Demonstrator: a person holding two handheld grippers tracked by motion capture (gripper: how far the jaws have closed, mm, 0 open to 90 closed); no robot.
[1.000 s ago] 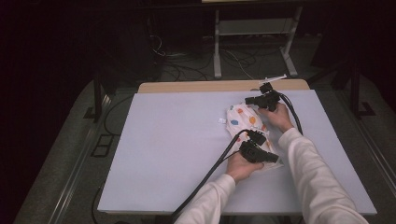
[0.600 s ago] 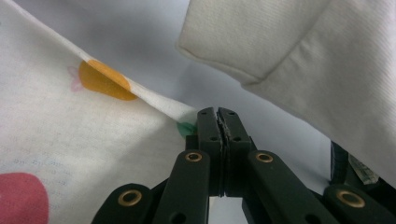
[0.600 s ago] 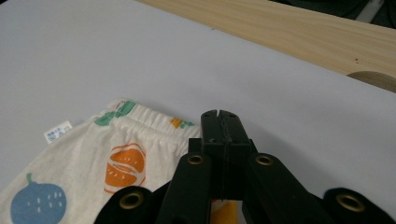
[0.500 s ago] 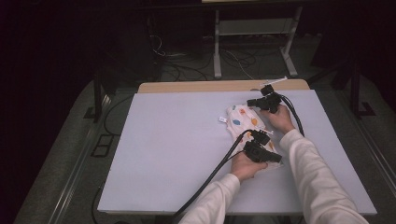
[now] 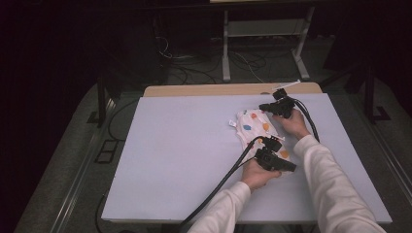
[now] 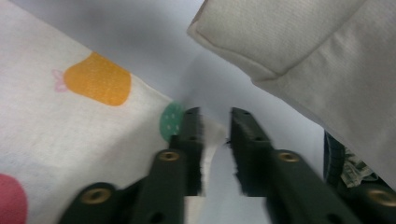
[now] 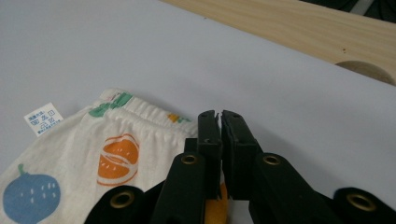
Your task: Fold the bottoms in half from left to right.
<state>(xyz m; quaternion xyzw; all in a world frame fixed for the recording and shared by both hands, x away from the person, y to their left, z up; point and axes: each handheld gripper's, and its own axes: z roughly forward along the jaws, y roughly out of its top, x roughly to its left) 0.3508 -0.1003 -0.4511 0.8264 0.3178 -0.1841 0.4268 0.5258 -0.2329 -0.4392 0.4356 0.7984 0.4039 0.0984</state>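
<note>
One hand-held gripper (left) newly ajar

A small white care label is sticking out from the edge of the fruit-print garment in the right gripper view — it is carrying a few short rows of dark print, too small and blurred to be read. In the high view the same label is showing as a plain white tab at the garment's left edge, with no characters coming through. Nothing else is bearing writing — no brand, number or sign is showing legibly on the table.
</note>
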